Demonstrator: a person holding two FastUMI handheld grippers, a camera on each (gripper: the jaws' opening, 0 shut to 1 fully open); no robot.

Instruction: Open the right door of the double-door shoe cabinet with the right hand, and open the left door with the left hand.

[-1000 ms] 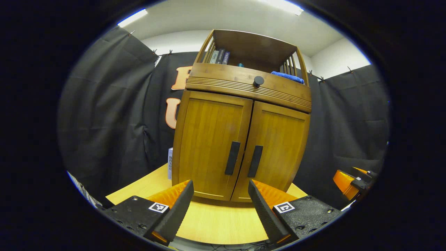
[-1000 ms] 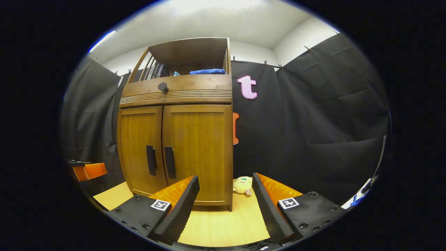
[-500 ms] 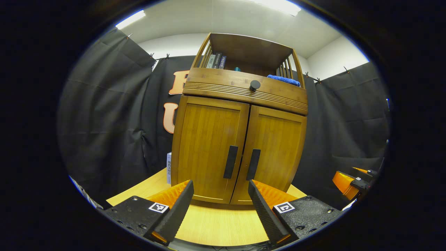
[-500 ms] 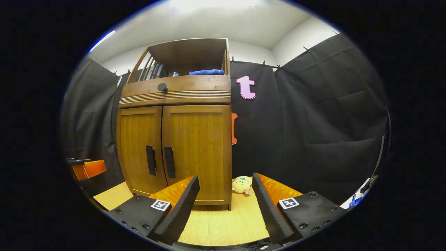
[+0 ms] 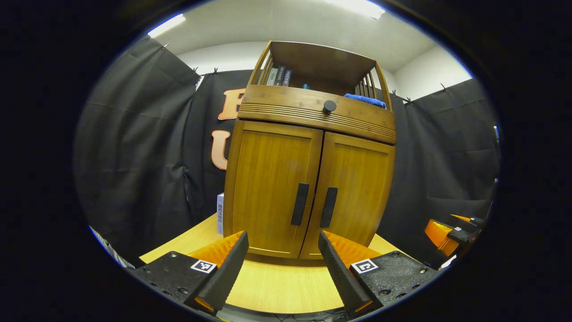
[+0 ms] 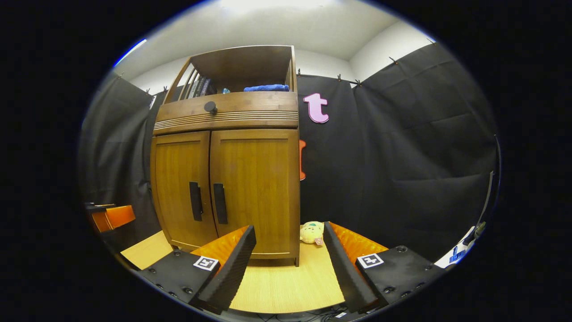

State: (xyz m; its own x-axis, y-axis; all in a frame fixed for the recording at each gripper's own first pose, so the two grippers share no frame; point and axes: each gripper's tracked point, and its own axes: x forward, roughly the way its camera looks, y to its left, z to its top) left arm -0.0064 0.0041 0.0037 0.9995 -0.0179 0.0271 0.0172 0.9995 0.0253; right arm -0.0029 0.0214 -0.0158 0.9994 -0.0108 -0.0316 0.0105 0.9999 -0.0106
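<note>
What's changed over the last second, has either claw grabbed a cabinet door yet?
No grab yet. Both views shift only slightly. The left claw and right claw are open and short of the cabinet, both doors shut, handles untouched.

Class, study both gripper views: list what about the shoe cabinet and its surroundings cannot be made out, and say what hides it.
1. Cabinet interior: hidden behind the shut left door and right door in both views.
2. Book beside the cabinet: mostly hidden by the cabinet's side, left gripper view.
3. Plush toy: partly hidden by the right gripper's finger, right gripper view.
4. Shelf books: too small to identify.
</note>
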